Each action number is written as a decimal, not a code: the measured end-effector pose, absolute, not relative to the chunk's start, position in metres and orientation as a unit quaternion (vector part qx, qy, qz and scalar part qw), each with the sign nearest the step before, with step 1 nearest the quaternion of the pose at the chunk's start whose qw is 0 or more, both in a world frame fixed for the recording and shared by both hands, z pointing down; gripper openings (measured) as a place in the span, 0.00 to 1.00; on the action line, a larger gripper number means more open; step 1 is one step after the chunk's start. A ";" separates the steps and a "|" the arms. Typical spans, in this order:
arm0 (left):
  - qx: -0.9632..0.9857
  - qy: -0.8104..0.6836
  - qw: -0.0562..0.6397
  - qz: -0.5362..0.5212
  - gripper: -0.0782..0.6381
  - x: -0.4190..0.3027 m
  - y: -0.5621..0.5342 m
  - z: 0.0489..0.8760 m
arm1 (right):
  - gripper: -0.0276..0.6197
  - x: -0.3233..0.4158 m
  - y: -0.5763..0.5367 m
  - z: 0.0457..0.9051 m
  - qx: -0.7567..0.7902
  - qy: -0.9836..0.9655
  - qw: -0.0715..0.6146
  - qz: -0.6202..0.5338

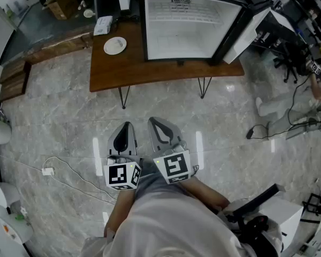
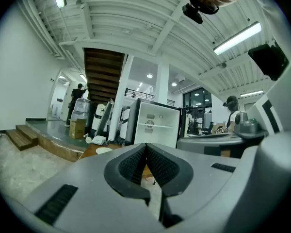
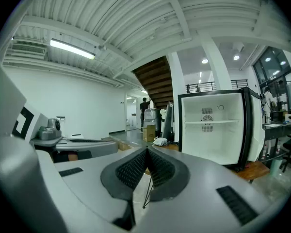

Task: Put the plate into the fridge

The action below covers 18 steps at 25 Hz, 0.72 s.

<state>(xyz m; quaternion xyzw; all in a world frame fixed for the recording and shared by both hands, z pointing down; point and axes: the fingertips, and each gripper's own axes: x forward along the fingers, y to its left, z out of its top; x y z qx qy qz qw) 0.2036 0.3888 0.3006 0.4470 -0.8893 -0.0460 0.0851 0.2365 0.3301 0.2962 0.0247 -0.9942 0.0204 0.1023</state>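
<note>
From the head view, you stand on the stone floor with both tools drawn in close to your body, well apart from the tabletop (image 1: 150, 71) ahead. The plate (image 1: 115, 45) lies flat near the tabletop's left end, ahead and a little to the left of the left tool (image 1: 127, 125), and further left of the right tool (image 1: 153, 121). The left tool is therefore the nearer one. The fridge (image 1: 187, 28) stands on the same tabletop just right of the plate. Its door is swung out to the right and its white inside faces you, so the carry will probably run left to right. The plate is round, so it has no long axis to line up with; what matters is meeting its rim from the near side. In the left gripper view, the left tool (image 2: 146, 147) has its ribbed pads pressed together with nothing between them. The plate (image 2: 104, 150) shows small and low, just left of the jaw tips, with the fridge (image 2: 157, 125) past it to the right. In the right gripper view, the right tool (image 3: 146, 152) is likewise fully closed and empty. Here the open fridge (image 3: 213, 130) fills the right side, and you cannot pick out the plate with any certainty. You will likely have to part the jaws before reaching the plate.
</note>
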 end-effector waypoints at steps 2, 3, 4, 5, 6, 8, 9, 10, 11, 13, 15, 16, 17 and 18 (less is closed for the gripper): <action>0.447 -0.889 0.091 -0.046 0.13 0.205 0.391 0.301 | 0.07 0.237 0.332 0.294 0.025 -0.994 0.101 0.021; 0.448 -0.888 0.093 -0.046 0.13 0.206 0.391 0.302 | 0.07 0.237 0.333 0.293 0.026 -0.994 0.101 0.021; 0.448 -0.888 0.094 -0.046 0.13 0.207 0.392 0.302 | 0.07 0.237 0.333 0.293 0.026 -0.994 0.101 0.022; 0.449 -0.888 0.094 -0.045 0.13 0.208 0.392 0.301 | 0.07 0.237 0.334 0.293 0.026 -0.994 0.102 0.023; 0.448 -0.888 0.092 -0.045 0.13 0.208 0.392 0.301 | 0.07 0.236 0.334 0.294 0.026 -0.994 0.102 0.024; 0.447 -0.889 0.088 -0.044 0.13 0.207 0.392 0.299 | 0.07 0.234 0.334 0.294 0.025 -0.994 0.101 0.027; 0.446 -0.890 0.087 -0.043 0.13 0.206 0.391 0.299 | 0.07 0.234 0.333 0.295 0.026 -0.994 0.100 0.028; 0.446 -0.890 0.086 -0.043 0.13 0.206 0.391 0.299 | 0.07 0.233 0.333 0.295 0.026 -0.994 0.099 0.030; 0.446 -0.890 0.086 -0.043 0.13 0.205 0.390 0.299 | 0.07 0.233 0.332 0.295 0.026 -0.994 0.098 0.031; 0.443 -0.891 0.086 -0.044 0.13 0.203 0.388 0.300 | 0.07 0.232 0.330 0.295 0.024 -0.995 0.094 0.036; 0.437 -0.894 0.087 -0.042 0.13 0.198 0.385 0.301 | 0.07 0.227 0.328 0.295 0.019 -0.995 0.088 0.041; 0.434 -0.896 0.088 -0.042 0.13 0.194 0.384 0.302 | 0.07 0.225 0.328 0.296 0.017 -0.995 0.085 0.042; 0.430 -0.897 0.089 -0.041 0.13 0.191 0.384 0.303 | 0.07 0.222 0.328 0.298 0.014 -0.995 0.084 0.045; 0.427 -0.899 0.090 -0.041 0.13 0.187 0.384 0.304 | 0.07 0.218 0.328 0.300 0.011 -0.995 0.084 0.049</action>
